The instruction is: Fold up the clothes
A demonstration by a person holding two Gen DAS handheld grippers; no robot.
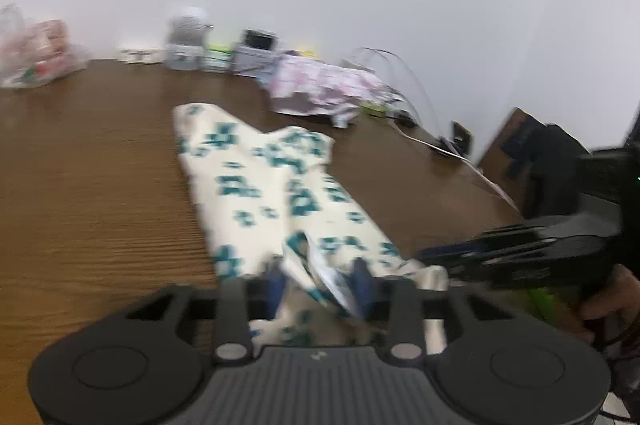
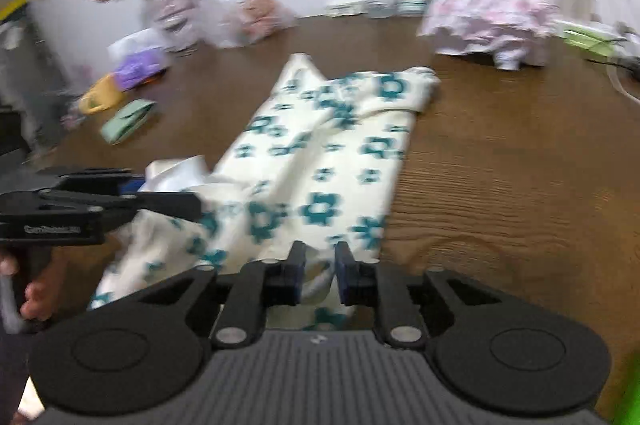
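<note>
A cream garment with teal flowers (image 1: 248,185) lies lengthwise on the brown wooden table (image 1: 88,185), its two legs stretching away from me. My left gripper (image 1: 320,277) is shut on a bunched fold of its near edge, lifted a little off the table. My right gripper (image 2: 320,265) is shut on the same near edge of the garment (image 2: 328,161), further right. In the left wrist view the right gripper (image 1: 424,255) comes in from the right at the garment's near corner. In the right wrist view the left gripper (image 2: 188,203) grips at the left, held by a hand (image 2: 36,297). Both views are blurred.
A folded pile of pink floral cloth (image 2: 488,17) sits at the back right of the table (image 2: 520,185). Boxes (image 1: 220,53) line the white wall. A plastic bag (image 1: 36,53), a vase of flowers (image 2: 168,5) and small packets (image 2: 128,121) stand at the left; cables (image 1: 440,145) at the right.
</note>
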